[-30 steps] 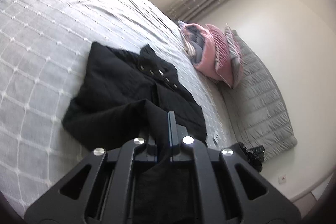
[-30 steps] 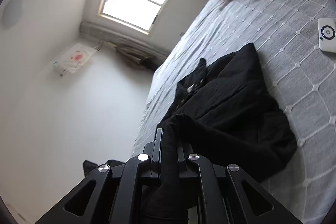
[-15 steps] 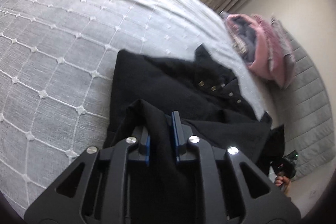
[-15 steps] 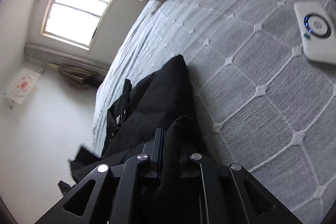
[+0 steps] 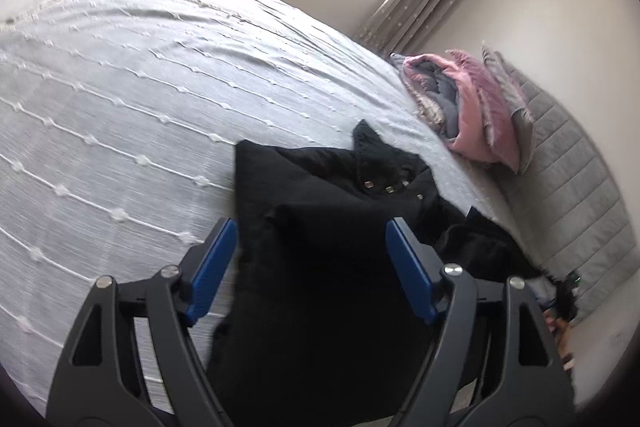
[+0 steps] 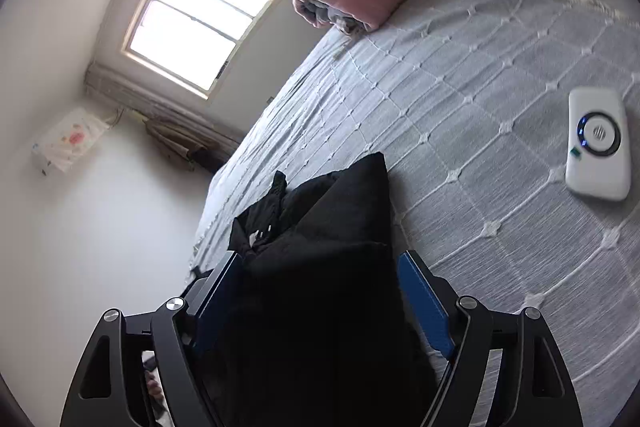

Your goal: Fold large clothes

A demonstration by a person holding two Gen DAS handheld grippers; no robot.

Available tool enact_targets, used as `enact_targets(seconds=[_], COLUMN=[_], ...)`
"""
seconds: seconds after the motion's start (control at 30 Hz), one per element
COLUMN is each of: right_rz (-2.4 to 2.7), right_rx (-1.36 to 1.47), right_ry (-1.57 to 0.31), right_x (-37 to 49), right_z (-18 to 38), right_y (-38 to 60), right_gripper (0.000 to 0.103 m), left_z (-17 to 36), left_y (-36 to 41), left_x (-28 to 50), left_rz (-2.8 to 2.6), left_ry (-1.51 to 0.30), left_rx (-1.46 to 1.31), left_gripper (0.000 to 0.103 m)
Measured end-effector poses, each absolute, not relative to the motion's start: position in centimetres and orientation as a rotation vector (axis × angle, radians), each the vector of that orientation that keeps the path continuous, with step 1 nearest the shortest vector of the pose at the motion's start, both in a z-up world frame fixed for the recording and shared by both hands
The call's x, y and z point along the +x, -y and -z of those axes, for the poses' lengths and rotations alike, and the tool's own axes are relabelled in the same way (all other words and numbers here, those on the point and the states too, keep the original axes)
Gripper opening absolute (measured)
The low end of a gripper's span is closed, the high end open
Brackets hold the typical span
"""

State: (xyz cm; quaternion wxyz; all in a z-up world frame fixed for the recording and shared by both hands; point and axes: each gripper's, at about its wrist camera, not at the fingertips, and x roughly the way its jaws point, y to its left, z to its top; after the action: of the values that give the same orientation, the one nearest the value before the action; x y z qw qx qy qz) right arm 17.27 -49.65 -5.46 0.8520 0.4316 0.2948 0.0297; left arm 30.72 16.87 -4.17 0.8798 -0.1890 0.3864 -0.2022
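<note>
A black buttoned jacket (image 5: 320, 227) lies folded over on the grey bedspread (image 5: 120, 87), near the bed's edge. My left gripper (image 5: 310, 227) is open, its blue-padded jaws spread wide on either side of the folded black cloth. In the right wrist view the same jacket (image 6: 340, 227) fills the lower middle. My right gripper (image 6: 320, 259) is open too, jaws apart around the cloth. Neither gripper pinches the fabric.
A pink and grey folded blanket (image 5: 472, 115) sits by the grey headboard (image 5: 580, 187). A white device with a blue ring (image 6: 598, 143) lies on the bedspread (image 6: 500, 87) to the right of the jacket. A window (image 6: 196, 19) and curtains are behind.
Both grippers were shut on the jacket's lower part and carried it over onto the upper part. Now both have opened and let the cloth go.
</note>
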Motion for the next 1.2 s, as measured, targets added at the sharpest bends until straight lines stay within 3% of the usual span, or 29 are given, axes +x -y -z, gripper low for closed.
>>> enact_targets(seconds=[0.37,0.43,0.47,0.5,0.53,0.6,0.63,0.7,1.03,1.2], right_rz=[0.086,0.124,0.147,0.152,0.152,0.183,0.19,0.204,0.284,0.355], right_rx=[0.61,0.581,0.559,0.547,0.541,0.494,0.461,0.368,0.122,0.077], right_ry=[-0.803,-0.814,-0.813,-0.8,-0.784,-0.737,-0.714,-0.657,-0.442,-0.399], right_x=[22.8,23.7,24.2,24.4,24.4,24.0,23.9,23.3,27.6,33.8], right_z=[8.6,9.3,9.6,9.7,9.6,8.7,8.2,6.8,-0.6,-1.3], right_y=[45.5,45.4,45.2,45.1,44.9,44.2,43.8,42.6,40.2,41.4], right_gripper=[0.08,0.07,0.063,0.044,0.027,0.014,0.01,0.009,0.007,0.007], left_z=[9.2,9.3,9.3,9.3,9.2,9.0,8.7,7.9,-0.5,-0.5], left_y=[-13.5,-12.4,-11.8,-11.3,-10.6,-9.5,-8.9,-8.4,-9.2,-8.6], left_x=[33.6,34.3,34.8,35.0,35.2,35.3,35.2,34.9,36.3,41.4], left_rz=[0.416,0.415,0.416,0.42,0.422,0.422,0.439,0.47,0.45,0.37], left_ry=[-0.936,-0.93,-0.918,-0.901,-0.889,-0.859,-0.841,-0.817,-0.529,-0.475], left_rx=[-0.248,-0.246,-0.241,-0.228,-0.214,-0.18,-0.163,-0.189,-0.266,-0.288], left_gripper=[0.078,0.077,0.069,0.056,0.049,0.022,0.014,0.007,0.006,0.006])
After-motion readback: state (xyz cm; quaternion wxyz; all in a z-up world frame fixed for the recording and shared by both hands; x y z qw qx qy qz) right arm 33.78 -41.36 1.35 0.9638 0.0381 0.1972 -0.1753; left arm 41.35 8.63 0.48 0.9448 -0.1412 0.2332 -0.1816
